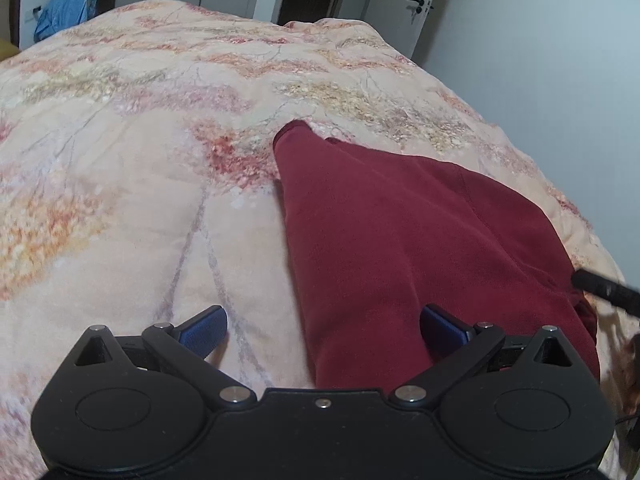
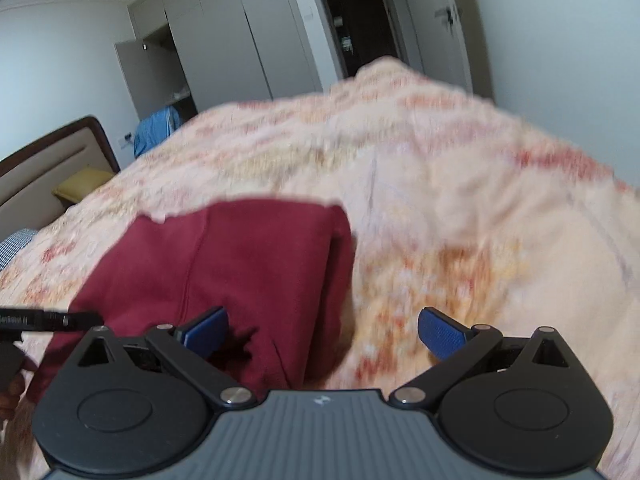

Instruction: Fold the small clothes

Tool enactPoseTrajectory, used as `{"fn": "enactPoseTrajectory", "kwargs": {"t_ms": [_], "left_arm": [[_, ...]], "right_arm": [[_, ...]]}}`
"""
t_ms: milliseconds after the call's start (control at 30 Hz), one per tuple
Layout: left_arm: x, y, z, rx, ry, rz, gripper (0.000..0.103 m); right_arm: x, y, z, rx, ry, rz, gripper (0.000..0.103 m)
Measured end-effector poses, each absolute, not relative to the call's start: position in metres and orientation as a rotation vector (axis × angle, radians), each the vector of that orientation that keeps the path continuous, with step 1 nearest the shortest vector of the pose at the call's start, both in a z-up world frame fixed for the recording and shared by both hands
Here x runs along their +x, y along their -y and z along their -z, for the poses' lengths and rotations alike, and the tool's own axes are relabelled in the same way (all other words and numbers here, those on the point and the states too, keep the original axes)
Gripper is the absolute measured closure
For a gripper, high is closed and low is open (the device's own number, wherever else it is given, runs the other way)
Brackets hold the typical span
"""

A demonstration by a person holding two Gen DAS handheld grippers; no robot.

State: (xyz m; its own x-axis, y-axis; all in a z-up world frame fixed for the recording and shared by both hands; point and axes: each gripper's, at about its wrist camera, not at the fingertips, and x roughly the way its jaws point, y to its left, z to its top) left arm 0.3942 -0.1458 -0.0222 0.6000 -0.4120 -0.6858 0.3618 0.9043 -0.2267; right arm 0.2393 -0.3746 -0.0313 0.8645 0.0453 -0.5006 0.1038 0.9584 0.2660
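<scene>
A dark red garment lies folded on the floral bedspread, narrowing to a point at its far end. My left gripper hovers open over its near left edge, blue pads wide apart with nothing between them. In the right wrist view the same red garment sits left of centre, its folded edge on the right. My right gripper is open above the garment's near right corner, its left pad over the cloth and its right pad over the bedspread. That view is blurred by motion.
A black rod-like part of the other gripper pokes in at the right edge. A headboard and yellow pillow lie far left. Wardrobe doors, a blue cloth and a dark doorway stand beyond the bed.
</scene>
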Motion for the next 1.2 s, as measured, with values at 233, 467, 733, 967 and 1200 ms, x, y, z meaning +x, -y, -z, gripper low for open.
{"fn": "enactPoseTrajectory", "kwargs": {"t_ms": [233,467,733,967,1200], "left_arm": [[0.408,0.153,0.019,-0.075,-0.821,0.445,0.0],[0.411,0.154,0.03,-0.105,-0.852,0.459,0.0],[0.412,0.156,0.029,-0.1,-0.861,0.456,0.0],[0.414,0.157,0.026,-0.116,-0.889,0.443,0.001],[0.414,0.163,0.021,-0.115,-0.917,0.459,0.011]], "right_arm": [[0.281,0.384,0.036,0.386,-0.53,-0.006,0.0],[0.283,0.383,0.06,0.404,-0.512,-0.04,0.0],[0.275,0.374,0.06,0.354,-0.463,-0.028,0.02],[0.275,0.372,0.059,0.361,-0.485,-0.036,0.036],[0.276,0.372,0.052,0.384,-0.512,-0.023,0.06]]}}
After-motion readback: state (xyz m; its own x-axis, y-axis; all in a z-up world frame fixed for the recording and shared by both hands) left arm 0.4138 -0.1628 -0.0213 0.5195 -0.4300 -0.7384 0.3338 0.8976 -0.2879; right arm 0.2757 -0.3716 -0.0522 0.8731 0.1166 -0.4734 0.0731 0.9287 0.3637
